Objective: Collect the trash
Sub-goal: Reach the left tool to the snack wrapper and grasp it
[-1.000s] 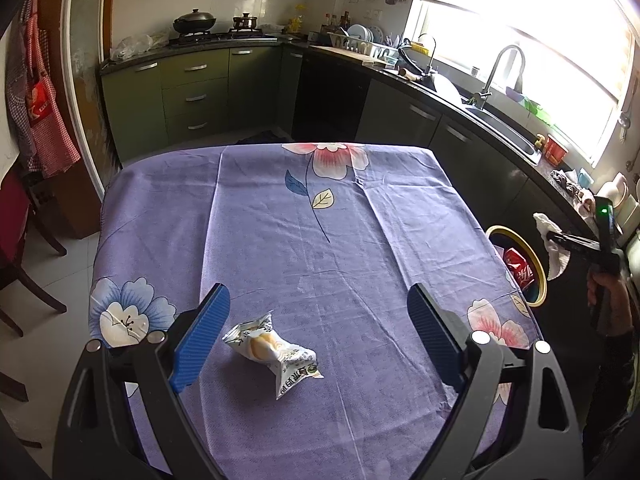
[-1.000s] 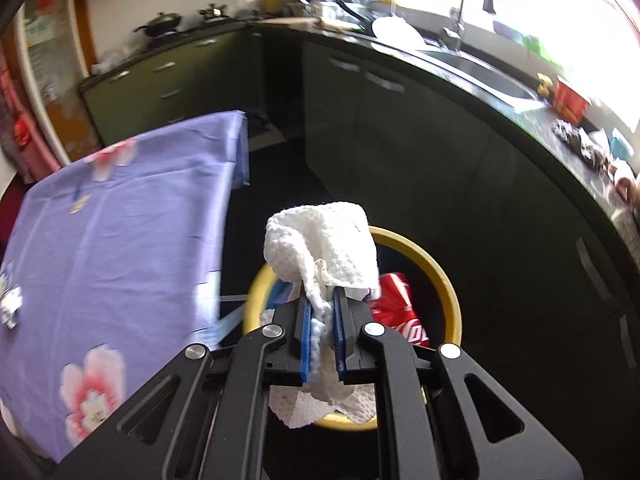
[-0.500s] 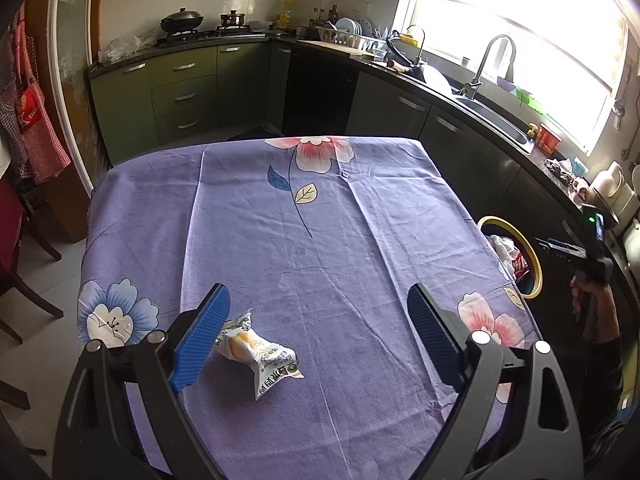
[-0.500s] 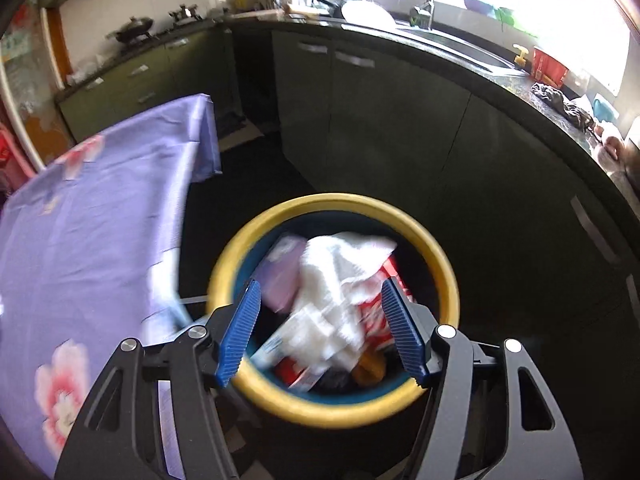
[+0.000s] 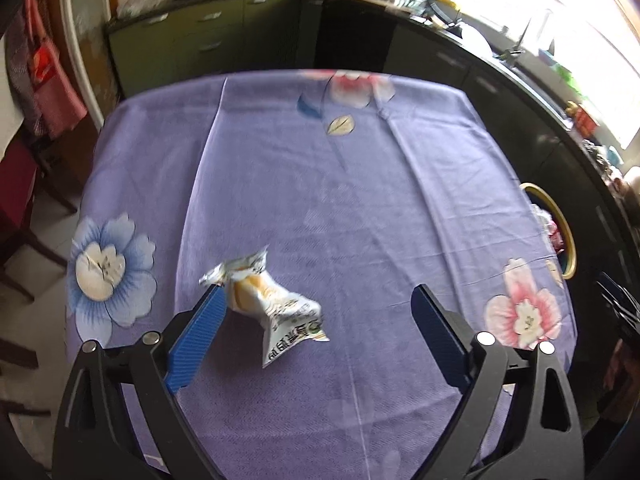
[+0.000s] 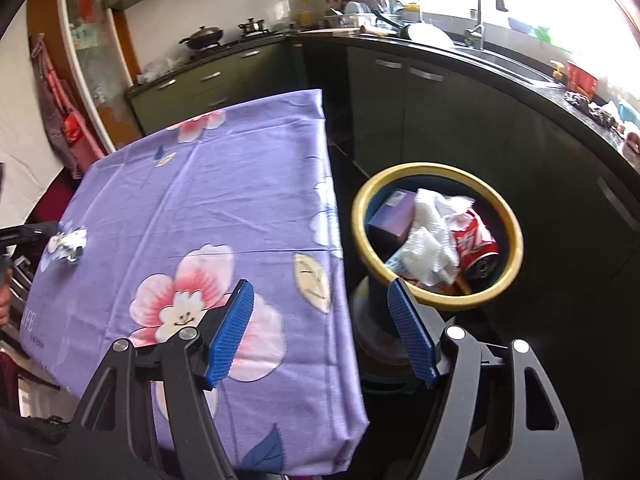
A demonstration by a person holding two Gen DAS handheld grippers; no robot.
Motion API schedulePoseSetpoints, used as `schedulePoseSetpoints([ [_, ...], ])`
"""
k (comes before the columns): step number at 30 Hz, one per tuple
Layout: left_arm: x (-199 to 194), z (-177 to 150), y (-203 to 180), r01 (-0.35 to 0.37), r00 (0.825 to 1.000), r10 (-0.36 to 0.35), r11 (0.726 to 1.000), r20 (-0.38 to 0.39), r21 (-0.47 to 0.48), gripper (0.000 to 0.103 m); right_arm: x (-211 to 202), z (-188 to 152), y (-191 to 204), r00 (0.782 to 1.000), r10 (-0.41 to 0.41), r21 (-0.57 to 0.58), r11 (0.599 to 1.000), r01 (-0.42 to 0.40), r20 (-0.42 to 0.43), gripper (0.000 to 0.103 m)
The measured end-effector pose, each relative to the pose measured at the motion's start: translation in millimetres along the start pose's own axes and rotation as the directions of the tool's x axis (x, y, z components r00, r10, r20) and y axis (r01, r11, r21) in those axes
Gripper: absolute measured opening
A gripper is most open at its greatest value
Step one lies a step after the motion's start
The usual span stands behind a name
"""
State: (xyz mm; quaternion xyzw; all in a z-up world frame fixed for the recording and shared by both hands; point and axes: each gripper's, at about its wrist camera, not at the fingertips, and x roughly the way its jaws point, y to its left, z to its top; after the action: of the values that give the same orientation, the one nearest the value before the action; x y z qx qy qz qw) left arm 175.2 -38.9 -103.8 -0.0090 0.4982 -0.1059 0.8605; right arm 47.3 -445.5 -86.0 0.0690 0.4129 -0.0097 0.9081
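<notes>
Kitchen cabinets (image 6: 248,76) and a sunlit sink counter (image 6: 516,68) ring a table draped in a purple flowered tablecloth (image 5: 320,200).

On that cloth, the left gripper (image 5: 316,312) points down with its jaws spread wide and nothing pressed between them. A crumpled snack wrapper (image 5: 272,300) lies on the cloth between the two blue pads, right against the inner side of the left-hand pad (image 5: 196,340); whether it actually touches is hard to tell, and the right-hand pad stands well clear of it. Ahead of the gripper the cloth runs bare to the far edge, and off to its right, beyond the table's side, a yellow-rimmed trash bin (image 5: 566,236) peeks out.

The right gripper (image 6: 322,320) hangs over the table's corner, its jaws opening with nothing between them. Just ahead and to its right stands the same bin (image 6: 432,300), on the floor beside the table, holding a white paper towel (image 6: 432,232), a red can (image 6: 476,240) and a purple box (image 6: 390,216). Far to its left, the wrapper (image 6: 68,242) shows at the other gripper's tip.
</notes>
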Motion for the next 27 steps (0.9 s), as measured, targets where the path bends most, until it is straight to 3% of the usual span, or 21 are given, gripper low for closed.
schedulePoseSetpoints([
  [6,35,2,20,-0.068,0.996,0.062,0.994,-0.07,-0.089,0.089,14,0,7,0.999,0.041,-0.02,0.999,-0.041,-0.013,0.069],
  [16,53,10,26,-0.129,0.988,0.118,0.986,-0.103,-0.106,0.086,32,0,17,0.995,0.097,-0.045,0.994,-0.099,-0.034,0.069],
  [25,58,7,24,-0.124,0.986,0.114,0.989,-0.118,-0.081,0.059,32,2,15,0.994,0.102,-0.039,0.994,-0.104,-0.034,0.069],
  [27,57,8,23,-0.127,0.986,0.118,0.989,-0.115,-0.073,0.049,31,2,16,0.994,0.103,-0.043,0.994,-0.104,-0.034,0.069],
])
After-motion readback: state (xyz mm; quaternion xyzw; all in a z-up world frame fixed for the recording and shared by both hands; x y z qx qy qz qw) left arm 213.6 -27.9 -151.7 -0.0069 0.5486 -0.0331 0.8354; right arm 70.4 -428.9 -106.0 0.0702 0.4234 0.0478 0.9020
